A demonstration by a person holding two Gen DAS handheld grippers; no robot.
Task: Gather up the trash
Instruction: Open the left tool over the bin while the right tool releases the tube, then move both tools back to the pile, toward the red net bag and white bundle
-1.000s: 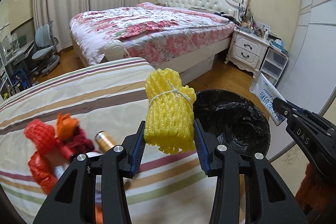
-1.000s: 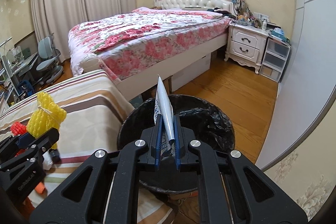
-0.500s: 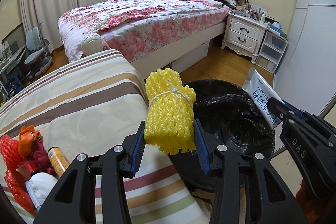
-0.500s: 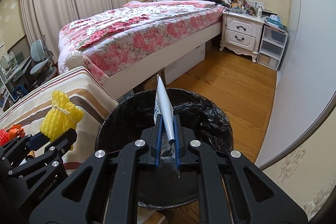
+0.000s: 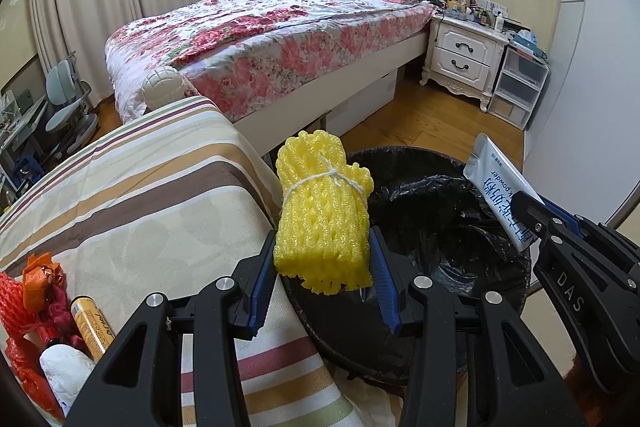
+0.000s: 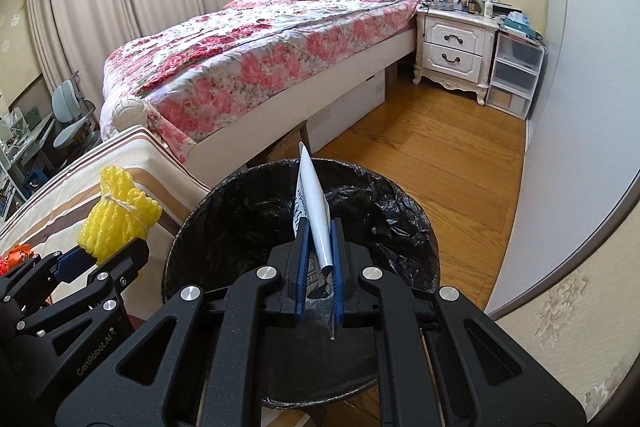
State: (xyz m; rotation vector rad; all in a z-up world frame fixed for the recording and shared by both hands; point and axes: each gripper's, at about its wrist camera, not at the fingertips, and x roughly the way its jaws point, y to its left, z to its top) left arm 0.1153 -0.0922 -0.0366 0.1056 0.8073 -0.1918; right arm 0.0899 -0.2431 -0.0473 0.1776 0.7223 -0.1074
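Your left gripper (image 5: 323, 263) clamps the yellow foam-net bundle (image 5: 324, 223) upright at the bin's (image 6: 400, 195) rim, your right gripper (image 6: 318, 259) pinches the white sachet (image 6: 314, 207) edge-on, long axis upward; only left view shows table litter (image 5: 44, 307).

A floral-covered bed (image 6: 260, 55) stands beside a white nightstand (image 6: 456, 55) on the wooden floor (image 6: 440, 155)

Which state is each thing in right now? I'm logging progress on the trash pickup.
Left tongs: shut on foam net.
Foam net: tied in a bundle, held upright at the bin's rim.
Right tongs: shut on sachet.
Sachet: held above the bin, not dropped.
Bin: open, black liner in.
Remaining trash: lying on the striped cover.
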